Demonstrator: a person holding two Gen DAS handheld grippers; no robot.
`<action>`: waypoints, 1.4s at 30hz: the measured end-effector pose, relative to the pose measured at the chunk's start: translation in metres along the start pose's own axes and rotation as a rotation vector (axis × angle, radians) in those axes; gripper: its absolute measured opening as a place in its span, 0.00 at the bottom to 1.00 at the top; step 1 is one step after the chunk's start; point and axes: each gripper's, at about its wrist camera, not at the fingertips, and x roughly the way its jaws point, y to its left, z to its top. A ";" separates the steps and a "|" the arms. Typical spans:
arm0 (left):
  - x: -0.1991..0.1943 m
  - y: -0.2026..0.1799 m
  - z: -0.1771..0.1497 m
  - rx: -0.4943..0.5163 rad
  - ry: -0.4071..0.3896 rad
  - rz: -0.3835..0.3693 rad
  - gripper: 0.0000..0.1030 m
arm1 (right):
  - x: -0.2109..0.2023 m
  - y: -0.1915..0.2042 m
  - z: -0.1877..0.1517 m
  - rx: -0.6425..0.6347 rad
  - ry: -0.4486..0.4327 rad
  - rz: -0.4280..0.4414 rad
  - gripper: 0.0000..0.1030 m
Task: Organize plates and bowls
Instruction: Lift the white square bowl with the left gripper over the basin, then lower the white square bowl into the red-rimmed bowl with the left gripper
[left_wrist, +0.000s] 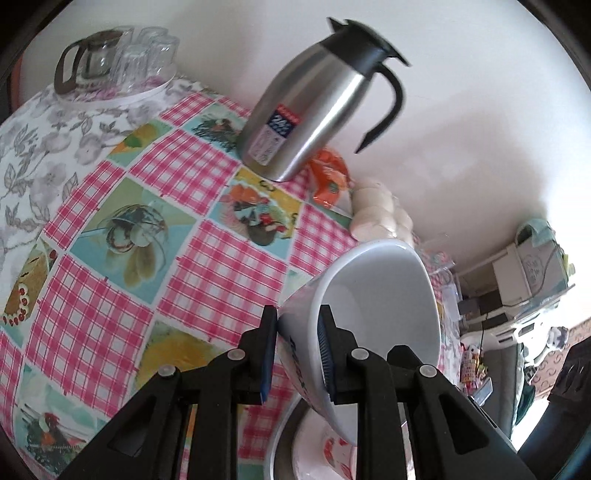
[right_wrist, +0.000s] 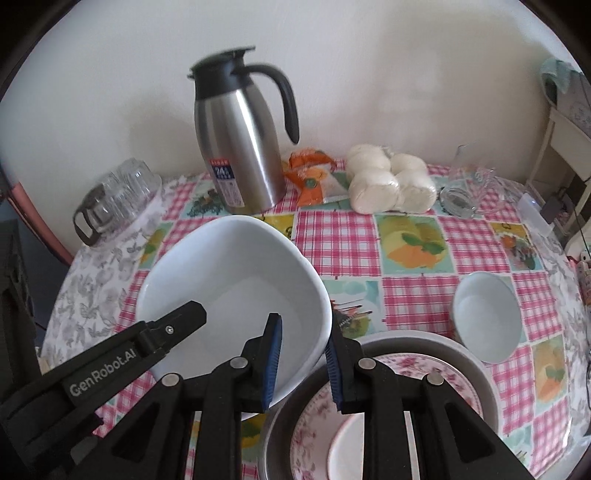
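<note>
1. The table (right_wrist: 402, 254) is covered with a pink checked cloth with fruit pictures, and a grey flowered cloth shows at its left edge.
2. A big white bowl (right_wrist: 236, 280) is held tilted above the table, near the front left in the right wrist view, with both grippers on its rim.
3. The left gripper (left_wrist: 300, 354) pinches one side of the bowl's rim, one blue pad inside the bowl and the other against its outer wall.
4. The right gripper (right_wrist: 303, 363) pinches the opposite side of the rim the same way, with its left pad inside the bowl and its right pad outside.
5. A grey metal basin (right_wrist: 476, 365) sits on the table just below and right of the bowl, with a flowered plate (right_wrist: 436, 369) lying in it.
6. A steel jug (right_wrist: 240, 147) with a black lid and handle stands upright at the back by the wall.
7. A bag of white buns (right_wrist: 388, 181) lies right of the jug, with an orange packet (right_wrist: 312, 177) between them.
8. A small white bowl (right_wrist: 485, 317) stands on the cloth, just beside the basin's right rim.
9. Upturned glasses (right_wrist: 125, 188) and a glass pot sit at the far left.
</note>
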 end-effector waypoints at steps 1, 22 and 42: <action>-0.003 -0.006 -0.003 0.014 -0.003 0.000 0.22 | -0.004 -0.004 -0.002 0.000 -0.007 0.000 0.24; -0.015 -0.102 -0.051 0.243 -0.012 0.033 0.22 | -0.058 -0.095 -0.042 0.134 -0.101 0.042 0.26; -0.006 -0.141 -0.095 0.319 -0.004 0.093 0.22 | -0.076 -0.146 -0.065 0.178 -0.097 0.077 0.26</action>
